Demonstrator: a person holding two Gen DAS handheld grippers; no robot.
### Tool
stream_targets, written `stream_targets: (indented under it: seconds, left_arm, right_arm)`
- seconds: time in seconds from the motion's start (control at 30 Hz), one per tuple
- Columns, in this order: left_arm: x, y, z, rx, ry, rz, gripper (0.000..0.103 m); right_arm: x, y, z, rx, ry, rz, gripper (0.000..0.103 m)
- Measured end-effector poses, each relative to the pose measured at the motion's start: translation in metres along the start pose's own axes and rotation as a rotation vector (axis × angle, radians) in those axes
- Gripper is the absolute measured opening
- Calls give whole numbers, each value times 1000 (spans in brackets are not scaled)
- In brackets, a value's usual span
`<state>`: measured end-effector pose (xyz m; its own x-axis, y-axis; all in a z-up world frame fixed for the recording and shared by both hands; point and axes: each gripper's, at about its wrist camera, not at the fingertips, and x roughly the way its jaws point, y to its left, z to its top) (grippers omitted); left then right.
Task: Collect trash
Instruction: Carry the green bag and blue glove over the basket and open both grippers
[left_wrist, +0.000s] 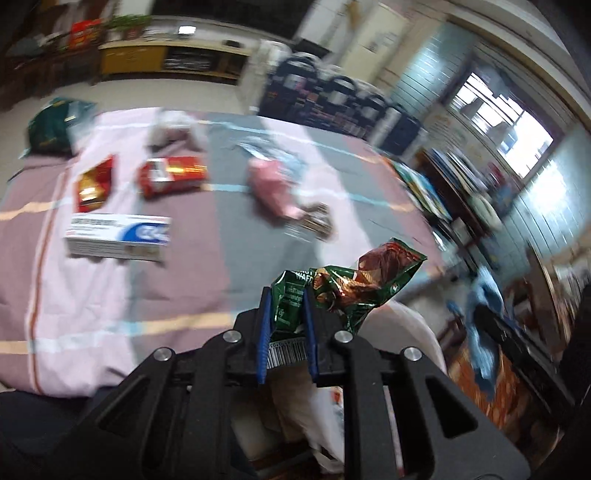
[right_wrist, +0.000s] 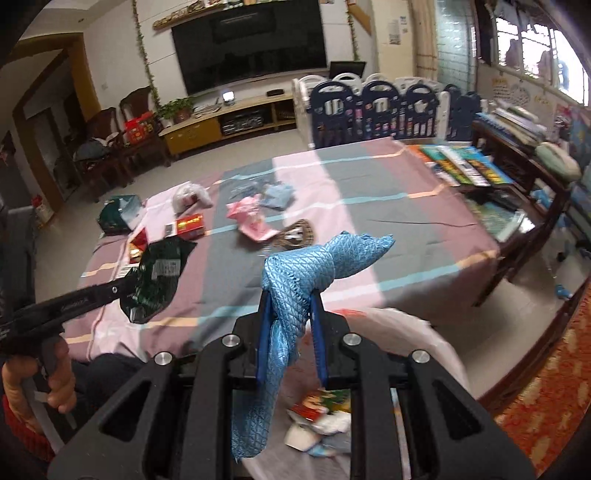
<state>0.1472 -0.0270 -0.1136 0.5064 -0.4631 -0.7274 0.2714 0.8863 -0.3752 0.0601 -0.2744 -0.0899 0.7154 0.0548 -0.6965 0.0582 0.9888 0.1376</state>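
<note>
The left tool is clamped on a crumpled green and brown foil snack wrapper, whose barcode end sticks back between the blue pads while the rest juts up and to the right, lifted clear of the table, which is covered by a cloth in pink, mauve and grey blocks with thin pale stripes. The right tool grips a twisted blue quilted cloth; one end points up to the right and the other hangs down below the pads. Beneath that tool lies an open white plastic bag with bits of coloured packaging inside. Still lying on the table are a white and blue cardboard toothpaste box, a red and gold packet, a smaller red and gold foil wrapper and a crumpled pink wrapper. In the right wrist view a hand holds the left tool's handle at the lower left.
</note>
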Motion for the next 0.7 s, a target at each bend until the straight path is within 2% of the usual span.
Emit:
stream_targets:
  seconds: [0.1, 0.2, 0.27, 0.3, 0.33, 0.4, 0.43, 0.47, 0.5, 0.53, 0.57, 0.7]
  left_arm:
    - [11, -56, -24, 143, 79, -80, 17]
    - [34, -93, -54, 243, 185, -139, 19]
    - [61, -109, -76, 292, 252, -144, 37]
    - [74, -112, -85, 305, 277, -129, 43]
    - [84, -114, -94, 319, 300, -109, 53]
    - [92, -110, -103, 338, 318, -68, 54]
    - [92, -108, -103, 341, 315, -51, 57]
    - [88, -106, -100, 336, 296, -35, 65]
    - [80, -102, -94, 324, 261, -20, 71]
    - [69, -98, -87, 308, 216, -4, 80]
    - [58, -92, -81, 291, 171, 11, 83]
    - [17, -66, -61, 225, 41, 84, 85]
  right_arm:
    - [-23, -28, -10, 37, -6, -46, 21]
    - [-38, -55, -17, 97, -3, -74, 21]
    - [-46, -70, -22, 132, -2, -86, 21]
    - [-47, -74, -24, 141, -1, -89, 21]
    - [-48, -78, -27, 151, 5, -89, 21]
    - [-43, -84, -34, 178, 50, -70, 24]
    - [-37, -86, -39, 197, 79, -63, 26]
    - [-34, -89, -44, 215, 103, -63, 32]
    - [-26, -91, -50, 233, 140, -65, 44]
    - [-19, -92, -55, 250, 176, -71, 51]
    - [-15, -91, -59, 260, 196, -73, 62]
    - [-13, -79, -60, 260, 205, -100, 67]
